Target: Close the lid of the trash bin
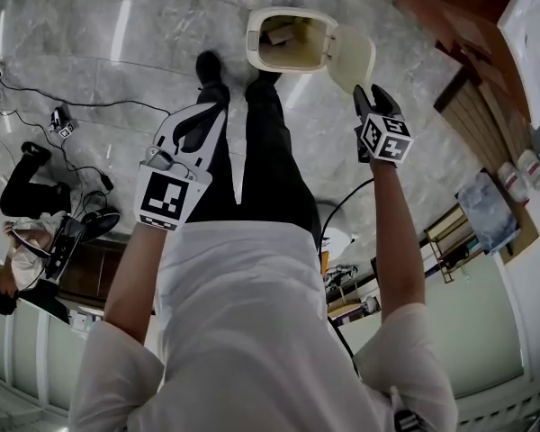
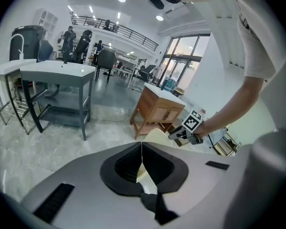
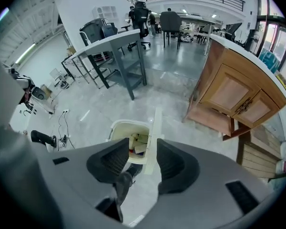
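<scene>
The cream trash bin (image 1: 283, 43) stands open on the marble floor with rubbish inside. Its lid (image 1: 352, 57) stands upright at the bin's right side. My right gripper (image 1: 372, 97) hangs just below the lid, pointing steeply down. In the right gripper view its jaws (image 3: 143, 162) are open, and the lid's thin edge (image 3: 155, 128) shows in the gap beyond them, beside the bin (image 3: 128, 137). My left gripper (image 1: 207, 115) is lower left of the bin, shut and empty; its pads (image 2: 142, 161) meet in a thin line. The lid's top (image 2: 155, 135) and the right gripper (image 2: 190, 129) show past it.
The person's dark legs and shoes (image 1: 209, 68) stand right beside the bin. A wooden cabinet (image 3: 233, 94) is close on the right, a grey table (image 3: 112, 51) further back. Cables and a power strip (image 1: 61, 121) lie at left, near another person (image 1: 27, 232).
</scene>
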{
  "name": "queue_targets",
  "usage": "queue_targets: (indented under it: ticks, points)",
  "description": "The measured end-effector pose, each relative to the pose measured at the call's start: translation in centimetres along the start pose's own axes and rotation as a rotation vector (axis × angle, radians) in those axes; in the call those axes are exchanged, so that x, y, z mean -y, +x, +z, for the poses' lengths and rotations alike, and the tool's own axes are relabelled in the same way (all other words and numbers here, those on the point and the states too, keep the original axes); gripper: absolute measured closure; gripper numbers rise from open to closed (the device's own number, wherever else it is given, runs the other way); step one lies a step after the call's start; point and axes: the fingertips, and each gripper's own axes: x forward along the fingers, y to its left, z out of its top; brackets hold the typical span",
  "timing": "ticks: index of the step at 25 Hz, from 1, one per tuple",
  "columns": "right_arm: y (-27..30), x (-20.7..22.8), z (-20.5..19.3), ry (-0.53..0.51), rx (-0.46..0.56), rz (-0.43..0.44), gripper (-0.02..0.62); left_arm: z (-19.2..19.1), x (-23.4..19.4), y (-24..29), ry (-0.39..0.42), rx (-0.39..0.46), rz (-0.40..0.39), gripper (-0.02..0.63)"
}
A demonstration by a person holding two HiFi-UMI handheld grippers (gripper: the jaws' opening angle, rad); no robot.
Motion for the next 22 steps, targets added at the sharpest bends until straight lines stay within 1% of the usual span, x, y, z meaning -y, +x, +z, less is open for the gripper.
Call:
queue_targets:
  ticks: [3,5,9,11,13,17,22]
  points:
    - [1.3,0.6,-0.8,0.011,-0.028,0.006,0.385,-0.4,0.0,0.7,-0.018,-0.002,0.011,0.588]
    - [1.9,0.5,-1.3,0.005,-0.038,0.006,0.382,-0.7,0.1,1.0,-0.026,-0.001,0.017,0.588]
    - [2.2,-0.4,-1.4,-0.009,-0.021,0.005,0.382,-1.4,0.3,1.3,-0.044,0.002,0.021,0.588]
    - [2.3,-1.1,-1.5,-0.01,-0.004,0.025,0.382,-1.8,0.5,1.5,-0.054,0.004,0.023,0.588]
    - [2.6,-2.4,-1.5,-0.028,0.007,0.054,0.382,-2.1,0.6,1.7,-0.064,0.007,0.025,0.588]
    - [3.2,-6.1,-0.9,-0.092,-0.001,0.108,0.382,-2.8,0.5,1.9,-0.074,0.007,0.025,0.588]
    - [4.7,-9.4,-0.8,-0.11,-0.003,0.161,0.382,-4.2,-0.5,1.6,-0.096,0.008,0.043,0.588]
